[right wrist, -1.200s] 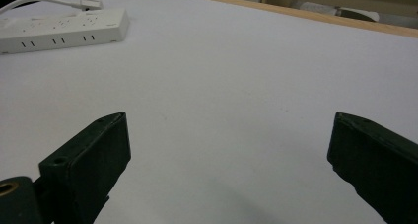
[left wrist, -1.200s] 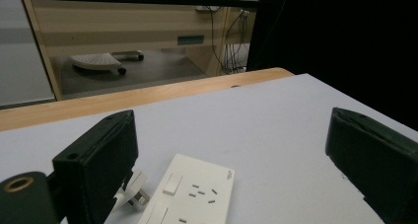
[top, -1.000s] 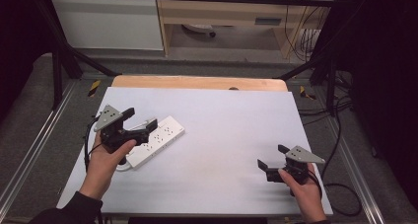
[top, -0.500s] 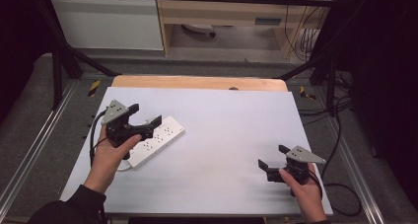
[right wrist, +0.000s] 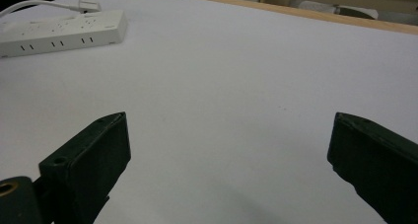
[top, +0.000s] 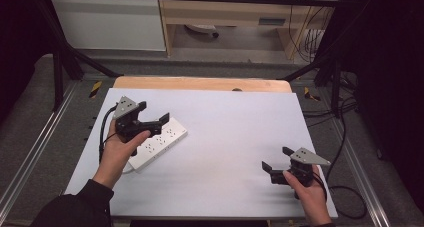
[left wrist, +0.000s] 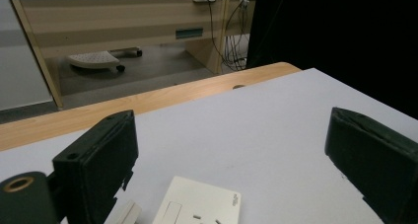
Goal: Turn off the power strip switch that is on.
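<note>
We see a white power strip [top: 157,142] lying flat on the white bench [top: 230,137]. Our left tool [top: 154,116] hovers just above the strip's far end, jaws wide and empty. Our right tool [top: 275,158], also wide and empty, sits well apart from the strip.

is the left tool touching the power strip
Apart. In the left gripper view the left tool hangs open above the power strip, table showing between.
</note>
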Available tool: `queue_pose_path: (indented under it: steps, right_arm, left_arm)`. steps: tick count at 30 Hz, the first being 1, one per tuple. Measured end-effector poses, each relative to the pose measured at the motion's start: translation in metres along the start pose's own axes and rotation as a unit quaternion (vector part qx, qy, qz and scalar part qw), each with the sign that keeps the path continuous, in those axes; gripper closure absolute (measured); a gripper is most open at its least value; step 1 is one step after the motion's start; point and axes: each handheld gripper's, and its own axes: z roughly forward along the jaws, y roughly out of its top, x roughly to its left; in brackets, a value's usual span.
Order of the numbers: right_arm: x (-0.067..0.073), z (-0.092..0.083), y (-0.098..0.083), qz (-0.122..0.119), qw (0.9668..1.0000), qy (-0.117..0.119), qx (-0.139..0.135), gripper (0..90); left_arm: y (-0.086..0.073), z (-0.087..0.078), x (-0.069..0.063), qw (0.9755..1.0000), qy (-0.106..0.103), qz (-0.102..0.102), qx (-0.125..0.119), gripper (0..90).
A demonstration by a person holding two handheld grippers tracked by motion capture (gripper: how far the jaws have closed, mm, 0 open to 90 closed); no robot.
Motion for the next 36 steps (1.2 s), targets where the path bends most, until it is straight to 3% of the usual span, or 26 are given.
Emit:
queue_pose_path:
  steps: [4, 6, 17, 36]
  right_arm:
    - [0.001, -0.001, 0.0, -0.001, 1.0, -0.001, -0.001, 3.2]
    - [0.002, -0.001, 0.001, -0.002, 1.0, -0.001, 0.0, 3.2]
    - [-0.001, -0.002, -0.002, -0.001, 1.0, -0.001, 0.003, 3.2]
    - [0.003, 0.004, 0.001, -0.011, 0.9998, 0.011, 0.01, 3.2]
  left_arm:
    - [0.001, 0.005, 0.002, 1.0, 0.002, 0.001, 0.003, 5.8]
    - [0.001, 0.01, 0.004, 0.9999, 0.002, -0.01, 0.002, 5.9]
    - [0.0, 0.024, 0.008, 0.9997, 0.012, -0.009, 0.018, 6.0]
    - [-0.001, 0.031, 0.018, 0.9991, 0.03, -0.01, 0.027, 6.1]
